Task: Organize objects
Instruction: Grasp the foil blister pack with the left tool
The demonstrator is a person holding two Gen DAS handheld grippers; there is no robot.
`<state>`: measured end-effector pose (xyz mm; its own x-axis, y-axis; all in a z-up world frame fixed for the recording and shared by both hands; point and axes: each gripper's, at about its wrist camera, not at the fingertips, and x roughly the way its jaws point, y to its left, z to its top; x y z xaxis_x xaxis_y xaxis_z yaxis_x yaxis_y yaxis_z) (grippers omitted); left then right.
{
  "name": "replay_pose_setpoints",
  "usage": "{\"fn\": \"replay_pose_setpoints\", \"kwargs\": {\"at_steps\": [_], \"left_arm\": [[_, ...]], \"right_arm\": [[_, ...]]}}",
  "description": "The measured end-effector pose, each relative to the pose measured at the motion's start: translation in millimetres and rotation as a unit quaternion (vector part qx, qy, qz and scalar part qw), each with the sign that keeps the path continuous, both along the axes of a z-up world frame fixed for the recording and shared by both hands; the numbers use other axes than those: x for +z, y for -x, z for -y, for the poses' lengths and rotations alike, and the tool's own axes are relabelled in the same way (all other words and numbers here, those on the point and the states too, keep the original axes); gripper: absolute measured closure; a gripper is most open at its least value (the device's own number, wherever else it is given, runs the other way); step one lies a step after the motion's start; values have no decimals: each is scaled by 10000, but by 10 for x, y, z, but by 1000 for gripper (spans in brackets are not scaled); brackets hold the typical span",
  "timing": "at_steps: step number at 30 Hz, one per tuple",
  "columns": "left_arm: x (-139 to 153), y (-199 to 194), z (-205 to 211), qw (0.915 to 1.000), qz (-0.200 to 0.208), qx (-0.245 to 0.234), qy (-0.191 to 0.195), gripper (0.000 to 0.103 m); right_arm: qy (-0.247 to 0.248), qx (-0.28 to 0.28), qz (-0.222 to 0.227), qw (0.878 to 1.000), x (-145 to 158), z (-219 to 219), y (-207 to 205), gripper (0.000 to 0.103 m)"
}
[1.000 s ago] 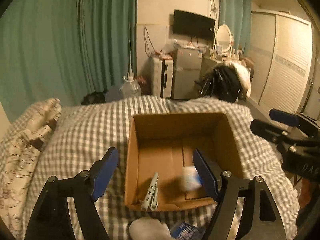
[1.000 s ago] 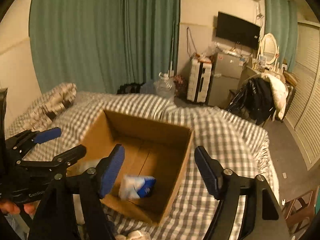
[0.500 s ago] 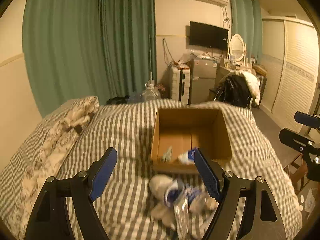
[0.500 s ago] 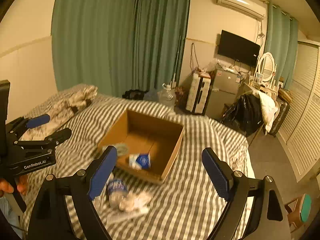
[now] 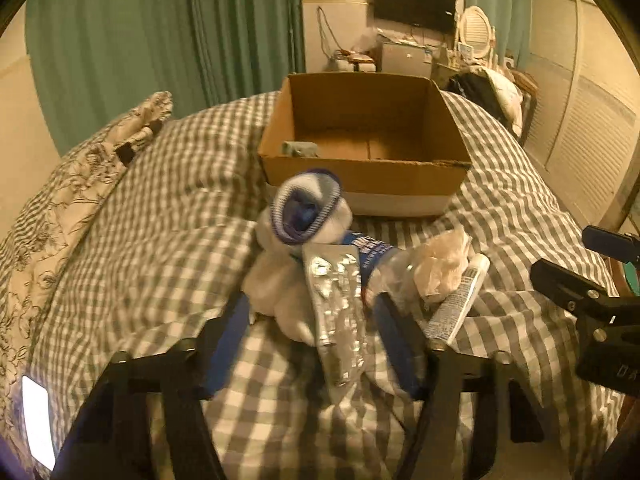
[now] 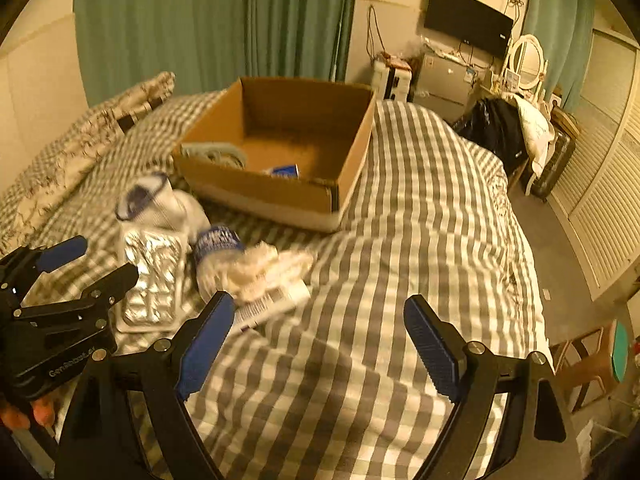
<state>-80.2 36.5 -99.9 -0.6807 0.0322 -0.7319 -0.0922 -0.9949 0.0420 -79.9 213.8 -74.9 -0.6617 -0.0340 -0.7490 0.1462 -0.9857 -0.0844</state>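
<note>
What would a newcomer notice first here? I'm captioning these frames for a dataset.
An open cardboard box sits mid-bed on the checked cover. Just in front lies a small heap: a white sock, a foil pill pack, a crumpled tissue and a tube. The left gripper hangs open over the heap.

Open checked bed [image 6: 420, 240] right of the pile is clear going, while the cardboard box [image 6: 280, 196] walls off the far side.

warm dim light; green curtains [image 6: 216, 20] at 11 o'clock, wall tv [image 6: 468, 20] at 1, louvered wardrobe doors [image 6: 600, 208] at 3, checked bedspread [image 6: 420, 220] below.
</note>
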Motion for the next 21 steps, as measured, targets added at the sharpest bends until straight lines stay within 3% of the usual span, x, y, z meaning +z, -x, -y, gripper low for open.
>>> {"fn": "replay_pose_setpoints", "kwargs": {"at_steps": [8,10,12,21], "left_arm": [[-139,72,-95,9994,172,-289,-111,83],[-133,71,-94,9992,176,-328,-125,85],[-104,52,-99,9990,157,-375,-165,94],[308,-43,67,9981,-269,-323,-445,96]], "right_arm": [[62,36,70,10000,-96,23,29,16],[60,27,91,9999,-106,34,44,16],[55,23,100,9999,-101,45,52,16],[131,300,89,9994,-84,150,191,16]]}}
